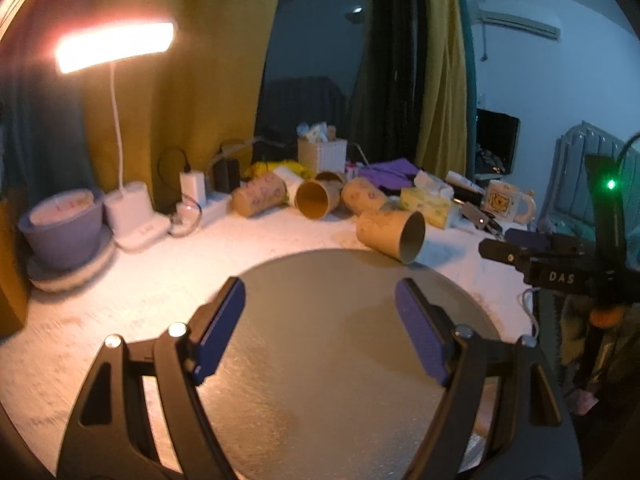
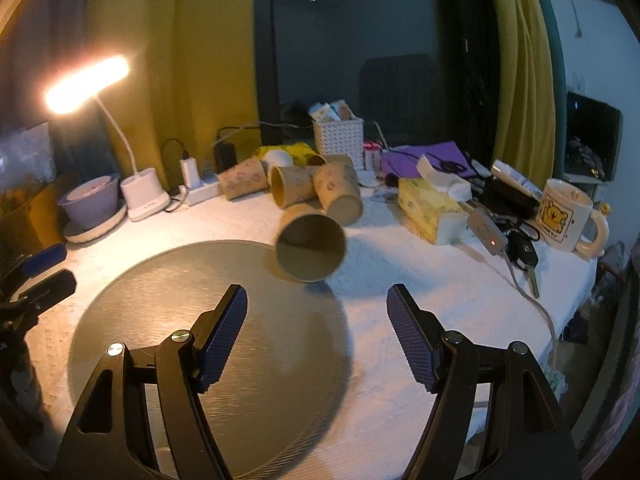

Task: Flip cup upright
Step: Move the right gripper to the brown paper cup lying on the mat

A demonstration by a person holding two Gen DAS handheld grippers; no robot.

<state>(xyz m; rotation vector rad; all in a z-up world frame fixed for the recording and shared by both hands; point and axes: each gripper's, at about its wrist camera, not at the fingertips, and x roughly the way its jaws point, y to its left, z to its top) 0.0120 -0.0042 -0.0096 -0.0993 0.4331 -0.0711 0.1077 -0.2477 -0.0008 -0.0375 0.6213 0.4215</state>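
The cup point(image 2: 310, 246) is a tan paper cup with a faint printed pattern on its outer wall and a plain pale inside. It is lying on its side, its open mouth facing toward the right wrist camera and tipping slightly downward. It is resting at the far right edge of the round grey mat point(image 2: 208, 344), its rim just overlapping that edge, with its closed base pointing away from the mat.

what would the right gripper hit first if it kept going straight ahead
Probably the nearest paper cup, lying on its side at the grey disc's far edge, mouth toward the open right gripper. Depth is hard to judge.
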